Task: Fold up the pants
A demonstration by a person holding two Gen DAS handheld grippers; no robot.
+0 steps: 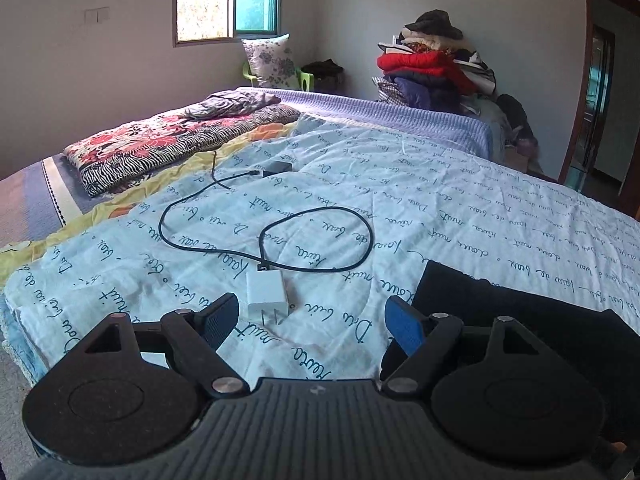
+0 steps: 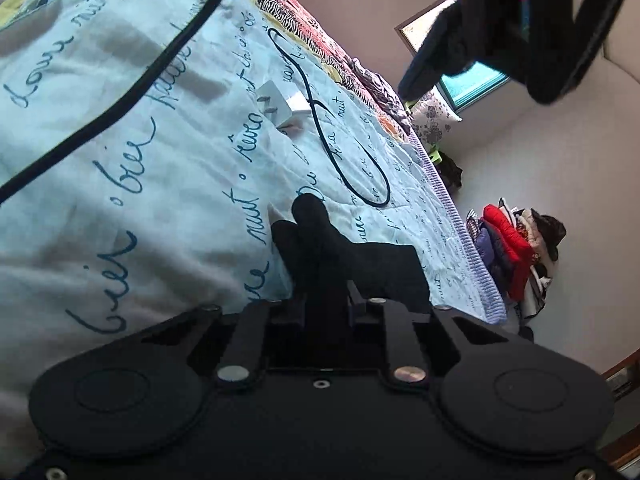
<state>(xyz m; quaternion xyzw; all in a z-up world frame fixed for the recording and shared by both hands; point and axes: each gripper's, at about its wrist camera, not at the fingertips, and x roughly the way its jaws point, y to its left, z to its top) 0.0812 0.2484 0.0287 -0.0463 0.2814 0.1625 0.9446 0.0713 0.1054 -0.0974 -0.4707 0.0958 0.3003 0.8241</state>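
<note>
The left hand-held gripper [image 1: 312,322] hovers with fingers apart above the bed [image 1: 440,200], near a charger [image 1: 266,294]. The right hand-held gripper [image 2: 326,300] is clamped on the black pants [image 2: 360,264], at the bed's near right.

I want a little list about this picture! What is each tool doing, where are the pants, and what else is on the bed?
left tool: open, holding nothing, hovering over the quilt
right tool: shut on the black pants
black pants: dark cloth lying on the quilt at the right, one bunch pinched and lifted
quilt: pale blue with handwriting print
white charger: on the quilt just ahead of the left tool
black cable: looped on the quilt, plugged into the charger
clothes pile: stacked beyond the bed's far side
</note>
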